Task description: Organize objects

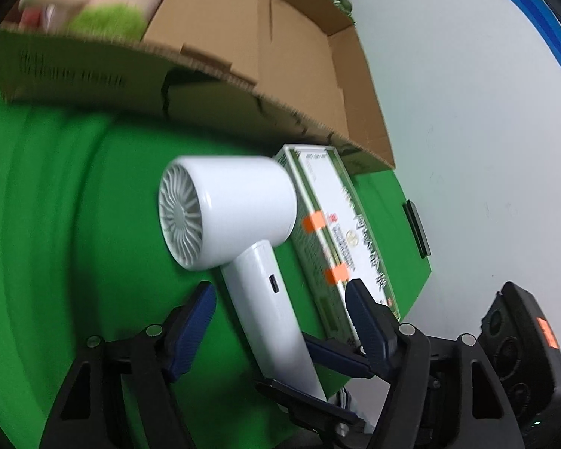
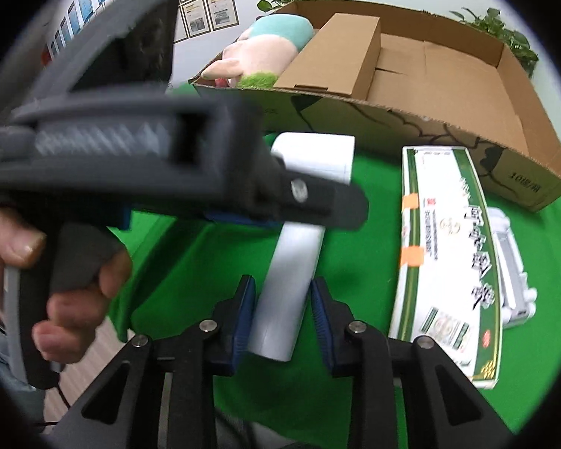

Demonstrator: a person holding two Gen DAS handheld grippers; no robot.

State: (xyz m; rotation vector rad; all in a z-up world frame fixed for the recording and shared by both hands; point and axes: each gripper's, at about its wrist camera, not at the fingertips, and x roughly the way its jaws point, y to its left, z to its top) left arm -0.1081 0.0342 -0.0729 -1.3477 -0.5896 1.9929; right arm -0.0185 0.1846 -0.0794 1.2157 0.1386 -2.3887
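1. A white hair dryer [image 1: 239, 220] lies on the green table [image 1: 74, 224], its round grille end toward the cardboard box [image 1: 213, 86] and its handle pointing back at both grippers.
2. The right gripper [image 2: 283, 310] has its jaws pinching the lower handle, blue pads against both sides.
3. The left gripper [image 1: 280, 307] straddles the handle higher up; its jaws are spread, with gaps visible on each side.
4. A hand [image 2: 56, 292] grips the left tool's trigger handle.
5. Just beside the dryer lies a long green-and-white carton [image 2: 452, 262] with orange tape strips.
6. A white plastic item [image 2: 512, 269] sits beyond that carton.
7. In the cardboard box are a plush toy [image 2: 265, 52] and a smaller brown box [image 2: 340, 52].
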